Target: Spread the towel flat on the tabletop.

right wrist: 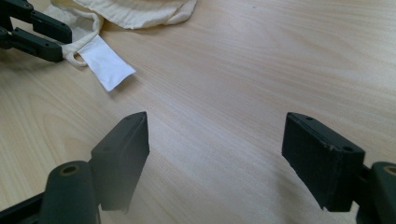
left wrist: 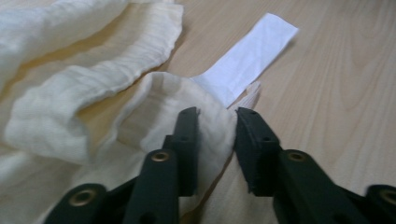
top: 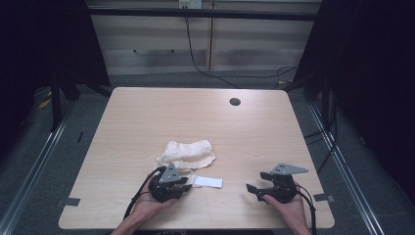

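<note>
Two jaws of the left gripper (left wrist: 217, 135) pinch the cream cloth (left wrist: 84, 84).

A light wood table (top: 147, 122) with rounded corners stands on grey carpet (top: 44, 166). A round dark cable hole (top: 235, 102) sits near its far edge, at about 1 o'clock from the centre. At 12 o'clock, behind the table, pale cabinet doors (top: 161, 44) line the wall, with a black cable (top: 195, 58) hanging down. Black curtains (top: 377, 73) close off 3 and 9 o'clock. Metal rails (top: 34, 166) run along the floor on both sides.
</note>
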Tool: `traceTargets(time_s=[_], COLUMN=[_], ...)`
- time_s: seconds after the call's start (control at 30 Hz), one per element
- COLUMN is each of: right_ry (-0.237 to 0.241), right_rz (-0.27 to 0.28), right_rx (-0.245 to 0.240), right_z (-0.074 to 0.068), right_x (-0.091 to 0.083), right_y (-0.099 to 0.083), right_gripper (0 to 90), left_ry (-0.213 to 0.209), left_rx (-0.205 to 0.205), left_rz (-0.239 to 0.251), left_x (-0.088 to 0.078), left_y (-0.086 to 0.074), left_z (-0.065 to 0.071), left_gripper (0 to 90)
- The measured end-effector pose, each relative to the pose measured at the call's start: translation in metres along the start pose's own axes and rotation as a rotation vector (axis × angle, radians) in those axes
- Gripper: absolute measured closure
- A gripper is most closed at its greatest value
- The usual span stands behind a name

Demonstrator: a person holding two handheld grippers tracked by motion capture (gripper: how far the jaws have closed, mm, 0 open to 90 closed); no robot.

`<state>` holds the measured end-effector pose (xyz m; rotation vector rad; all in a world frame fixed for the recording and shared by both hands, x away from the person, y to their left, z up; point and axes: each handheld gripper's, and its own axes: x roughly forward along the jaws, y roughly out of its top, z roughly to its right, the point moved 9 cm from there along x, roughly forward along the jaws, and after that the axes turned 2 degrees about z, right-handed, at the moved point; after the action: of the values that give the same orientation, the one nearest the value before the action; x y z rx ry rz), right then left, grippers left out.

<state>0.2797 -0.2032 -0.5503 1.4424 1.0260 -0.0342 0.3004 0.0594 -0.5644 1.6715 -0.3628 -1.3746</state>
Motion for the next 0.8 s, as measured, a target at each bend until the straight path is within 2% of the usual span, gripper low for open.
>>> traceTargets(time_s=[0.07, 0.17, 0.2, 0.3, 0.4, 0.5, 0.53, 0.63, 0.67, 0.73, 0.8], right_ry=[0.002, 0.002, 0.0, 0.003, 0.003, 0.004, 0.005, 0.005, 0.005, 0.008, 0.006], right_rz=[-0.002, -0.006, -0.003, -0.003, -0.005, -0.005, -0.006, -0.009, -0.009, -0.015, -0.016], right_rx=[0.001, 0.0, -0.002, 0.001, 0.007, 0.006, 0.003, 0.004, 0.004, 0.004, 0.004], right_z=[-0.001, 0.0, 0.0, 0.0, 0.0, 0.0, -0.001, -0.001, -0.001, -0.001, -0.001], right_x=[0.0, 0.0, 0.0, -0.001, -0.001, -0.001, -0.001, 0.0, 0.0, 0.002, 0.002], right_y=[0.0, -0.001, 0.0, 0.0, -0.001, -0.001, -0.001, -0.001, -0.001, -0.001, -0.001], right_gripper=[22.8, 22.7, 22.6, 22.6, 22.5, 22.5, 22.5, 22.5, 22.5, 22.5, 22.5], left_ry=[0.003, -0.051, -0.069, -0.112, -0.138, -0.128, -0.116, -0.094, -0.094, -0.056, -0.045], left_rx=[-0.013, -0.049, -0.048, -0.033, -0.053, -0.052, -0.066, -0.108, -0.108, -0.123, -0.131], left_rz=[-0.014, -0.012, -0.009, 0.025, 0.1, 0.144, 0.193, 0.266, 0.266, 0.307, 0.324], left_x=[-0.001, -0.003, -0.004, -0.013, -0.029, -0.043, -0.058, -0.078, -0.078, -0.094, -0.099], left_y=[-0.001, -0.001, 0.0, 0.008, 0.022, 0.031, 0.04, 0.052, 0.052, 0.058, 0.059], left_z=[-0.001, 0.002, 0.004, 0.014, 0.019, 0.017, 0.011, -0.003, -0.003, -0.019, -0.024], left_gripper=[80.0, 85.0, 85.3, 85.4, 85.4, 85.4, 85.4, 85.4, 85.4, 85.5, 85.5])
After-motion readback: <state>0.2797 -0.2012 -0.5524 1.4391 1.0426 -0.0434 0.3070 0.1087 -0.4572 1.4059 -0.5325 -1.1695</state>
